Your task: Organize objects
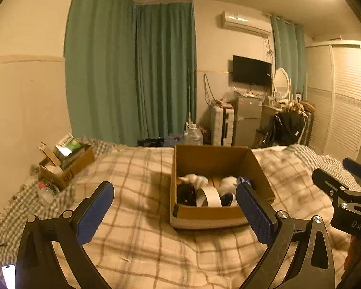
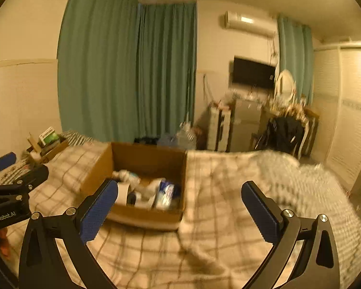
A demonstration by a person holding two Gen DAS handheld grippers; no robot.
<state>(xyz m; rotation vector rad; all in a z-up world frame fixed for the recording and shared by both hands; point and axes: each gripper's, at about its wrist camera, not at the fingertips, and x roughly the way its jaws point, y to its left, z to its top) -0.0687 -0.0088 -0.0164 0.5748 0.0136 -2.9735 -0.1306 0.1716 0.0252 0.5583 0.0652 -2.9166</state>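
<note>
An open cardboard box (image 1: 204, 214) sits on a plaid blanket on the bed; it also shows in the right wrist view (image 2: 144, 214). Inside lie a white tape roll (image 1: 208, 197), white cloth items (image 1: 196, 179), dark items and a blue-white packet (image 2: 167, 193). My left gripper (image 1: 175, 207) is open and empty, hovering above the bed just in front of the box. My right gripper (image 2: 180, 207) is open and empty, to the right of the box. The right gripper's body shows at the right edge of the left wrist view (image 1: 346, 192); the left gripper's body shows at the left edge of the right wrist view (image 2: 9, 192).
A second cardboard box (image 1: 67, 163) with cartons and small items stands at the bed's far left by the wall. A phone (image 1: 8, 275) lies at the near left. Beyond the bed are green curtains, a water jug (image 1: 193, 133), a fridge, a chair and a wardrobe.
</note>
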